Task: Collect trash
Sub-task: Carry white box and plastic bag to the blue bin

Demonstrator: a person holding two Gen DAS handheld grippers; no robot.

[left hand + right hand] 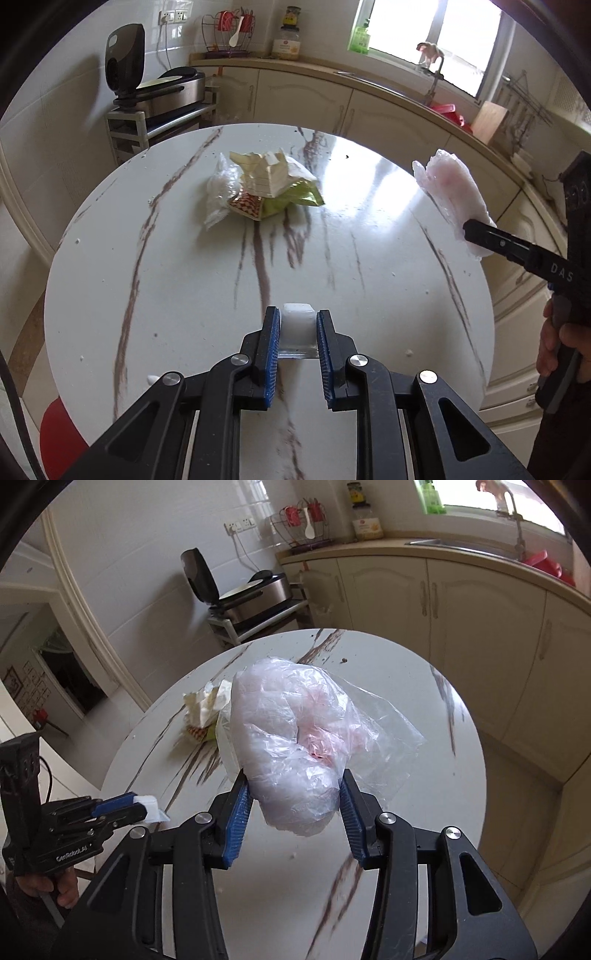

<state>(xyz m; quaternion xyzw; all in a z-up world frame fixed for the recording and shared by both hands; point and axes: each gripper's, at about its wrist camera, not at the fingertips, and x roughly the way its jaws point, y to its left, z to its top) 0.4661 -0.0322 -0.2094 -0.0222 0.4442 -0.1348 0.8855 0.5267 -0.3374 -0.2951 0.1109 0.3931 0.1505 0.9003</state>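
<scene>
Plainly, both tools were loaded. The right gripper (295, 805) was closed around a crumpled clear plastic bag (291, 738), a pinkish wad that bulged up and forward beyond the blue pads (236, 823), with a loose flap trailing off to the right. The left gripper (297, 332) was closed on a small white block (297, 325) with a strip of clear film below it, held narrowly between the pads just above the table's near side.

What remained of the trash was seen as a single heap (262, 184) of a yellow-green snack wrapper, folded white paper and a clear bag, resting on the round marble table (369, 240) toward its far side. From the left gripper the heap lay straight ahead and a little left; from the right gripper it lay ahead and to the left, partly hidden behind the held bag. The heap's long axis ran roughly across the left gripper's line of approach. The left gripper was judged the nearer and better aligned, though neither tool had a free grip.

Between the grippers and the heap the tabletop was bare apart from a few crumbs. The table's edge curved away close on both sides, with cabinets (461, 602) beyond on the right. No bin was visible in either view, so where the held pieces should go could not be told.
</scene>
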